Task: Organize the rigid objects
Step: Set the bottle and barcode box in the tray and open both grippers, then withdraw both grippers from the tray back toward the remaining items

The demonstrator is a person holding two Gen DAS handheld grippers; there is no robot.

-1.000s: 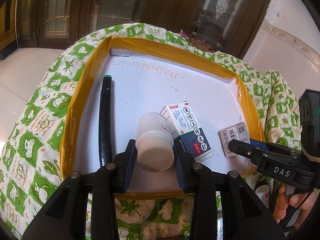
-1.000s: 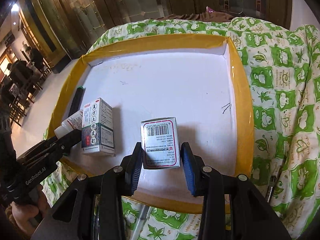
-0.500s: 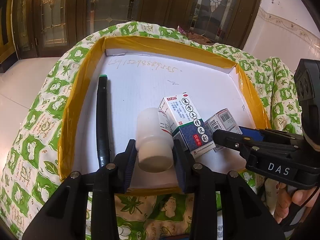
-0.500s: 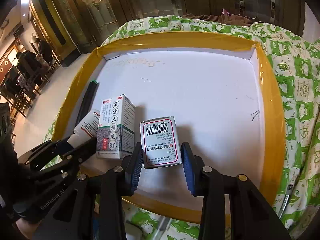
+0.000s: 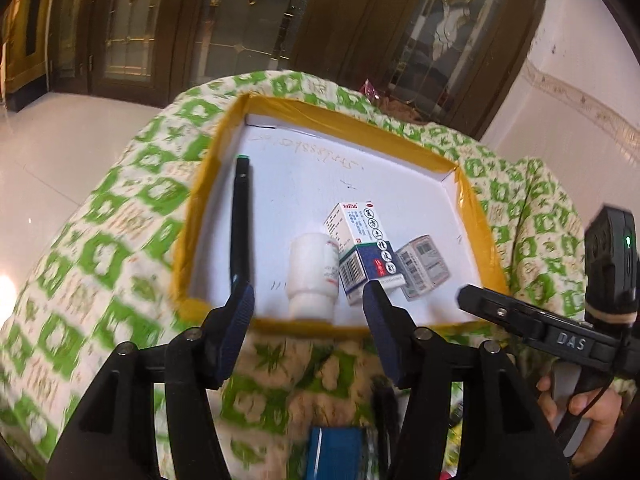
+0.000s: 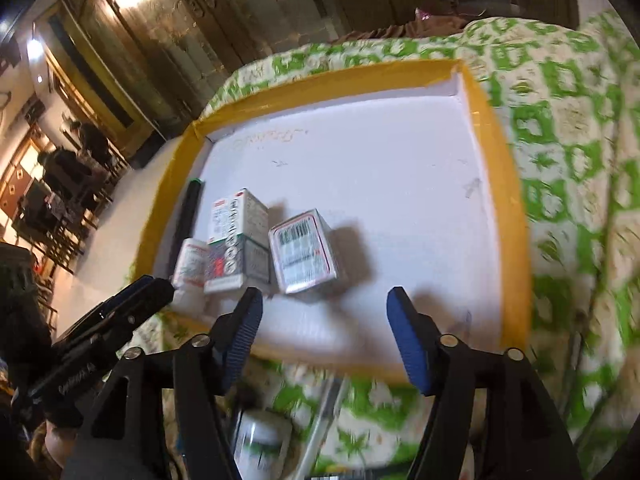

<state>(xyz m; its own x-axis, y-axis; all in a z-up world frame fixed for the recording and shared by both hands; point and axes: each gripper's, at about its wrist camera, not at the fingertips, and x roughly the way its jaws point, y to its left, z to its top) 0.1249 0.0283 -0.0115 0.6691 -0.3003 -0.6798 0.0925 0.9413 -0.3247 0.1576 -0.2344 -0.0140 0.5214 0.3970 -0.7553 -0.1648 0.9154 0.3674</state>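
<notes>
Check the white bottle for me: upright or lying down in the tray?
Lying down. The white bottle rests on its side on the tray floor, cap end toward the near rim, beside the blue box. The open left gripper isn't touching it.

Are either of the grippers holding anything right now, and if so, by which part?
Nothing is held. The left gripper is open, with the white bottle lying free in the tray. The right gripper is open too, short of the barcode box.

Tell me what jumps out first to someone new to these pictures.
A yellow-rimmed tray with a white floor sits on a green-patterned quilt. Along its near edge lie a black pen, a white bottle, a blue-and-white box and a barcoded box. Both claws, left and right, are open.
</notes>
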